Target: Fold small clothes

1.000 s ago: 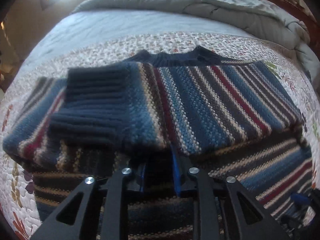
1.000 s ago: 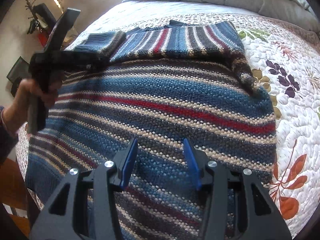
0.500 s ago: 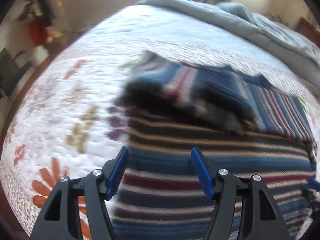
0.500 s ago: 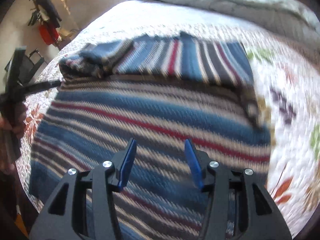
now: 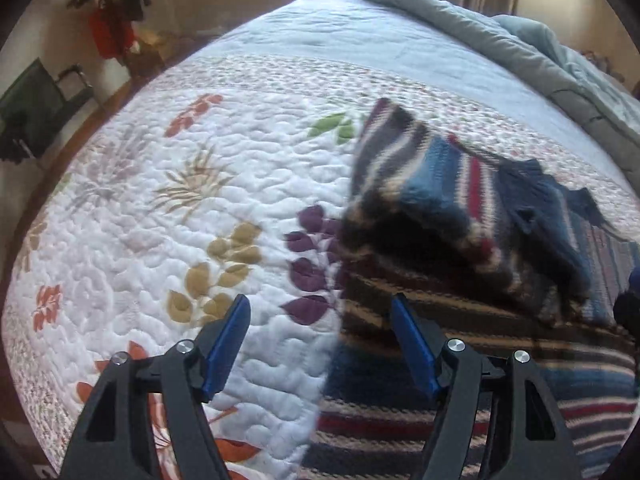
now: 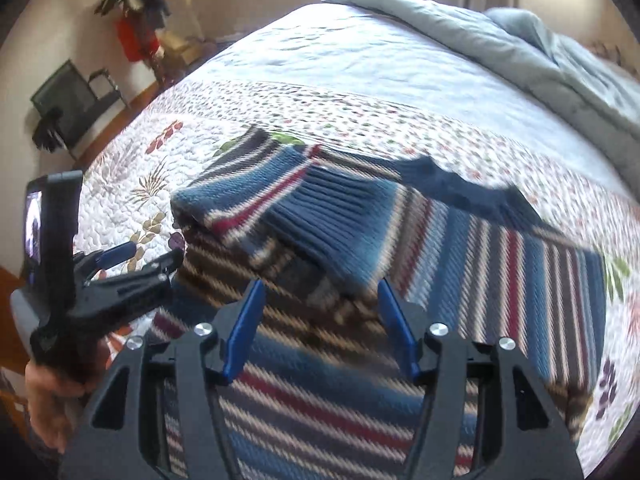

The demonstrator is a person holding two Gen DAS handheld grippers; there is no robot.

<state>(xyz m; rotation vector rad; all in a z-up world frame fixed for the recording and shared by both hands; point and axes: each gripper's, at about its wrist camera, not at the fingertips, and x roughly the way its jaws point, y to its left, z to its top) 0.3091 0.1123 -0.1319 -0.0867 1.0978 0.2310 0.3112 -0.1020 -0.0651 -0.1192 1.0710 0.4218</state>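
A striped knit sweater (image 6: 460, 264) in blue, grey, cream and red lies on the quilted bed, with a sleeve and its ribbed navy cuff (image 6: 336, 216) folded across the body. In the left wrist view the sweater (image 5: 472, 240) fills the right half. My left gripper (image 5: 320, 320) is open and empty, hovering over the sweater's left edge and the quilt; it also shows in the right wrist view (image 6: 140, 260). My right gripper (image 6: 320, 300) is open and empty, just above the sweater body near the folded cuff.
The floral white quilt (image 5: 168, 208) covers the bed, with a bunched grey-blue duvet (image 6: 520, 52) at the far side. Beyond the bed's left edge are a wooden floor, a dark chair (image 6: 72, 104) and hanging red clothes (image 5: 108, 28).
My left gripper let go of the folded sleeve, opened, and swung left to the sweater's edge. My right gripper stayed open and moved forward toward the folded cuff.
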